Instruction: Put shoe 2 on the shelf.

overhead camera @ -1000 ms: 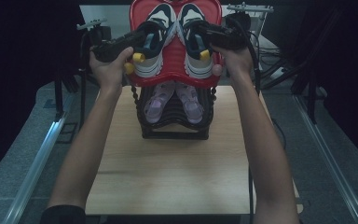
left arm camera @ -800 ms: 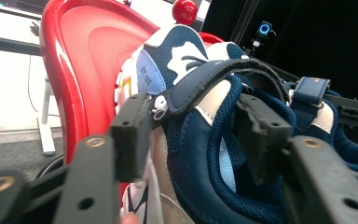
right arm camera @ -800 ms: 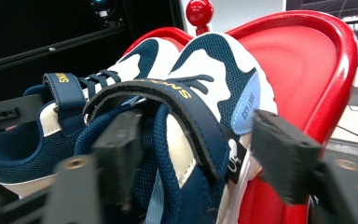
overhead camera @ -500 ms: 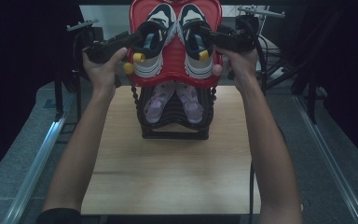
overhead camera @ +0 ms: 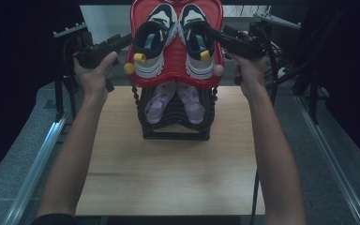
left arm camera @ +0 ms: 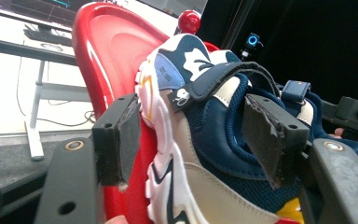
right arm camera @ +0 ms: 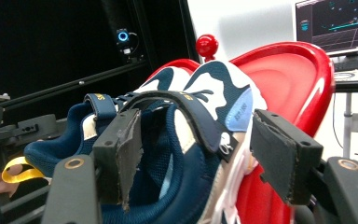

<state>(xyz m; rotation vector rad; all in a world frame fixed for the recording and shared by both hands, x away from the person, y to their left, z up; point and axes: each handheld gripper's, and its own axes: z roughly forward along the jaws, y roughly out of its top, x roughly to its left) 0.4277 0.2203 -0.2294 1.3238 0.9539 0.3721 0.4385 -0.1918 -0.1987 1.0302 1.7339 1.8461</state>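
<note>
Two navy-and-white sneakers, the left one (overhead camera: 152,42) and the right one (overhead camera: 198,42), lie on the red top tray (overhead camera: 176,78) of a black shoe rack (overhead camera: 176,130). My left gripper (overhead camera: 126,41) is at the left sneaker's outer side and my right gripper (overhead camera: 215,35) at the right sneaker's outer side. Both sets of jaws have just been opening. In the left gripper view the gripper (left arm camera: 193,135) is open with the sneaker (left arm camera: 214,154) between its pads, not pinched. In the right gripper view the gripper (right arm camera: 196,154) also straddles its sneaker (right arm camera: 200,93) loosely.
A pair of purple shoes (overhead camera: 173,104) sits on the rack's lower shelf. The rack stands at the far middle of a wooden table (overhead camera: 168,178). Metal rails (overhead camera: 33,168) run along both sides. A white desk with a monitor (right arm camera: 335,23) stands behind.
Both hands have drawn outward from the sneakers, left hand to the left and right hand to the right. Both jaws stand wider than before. The sneakers stay on the red tray.
</note>
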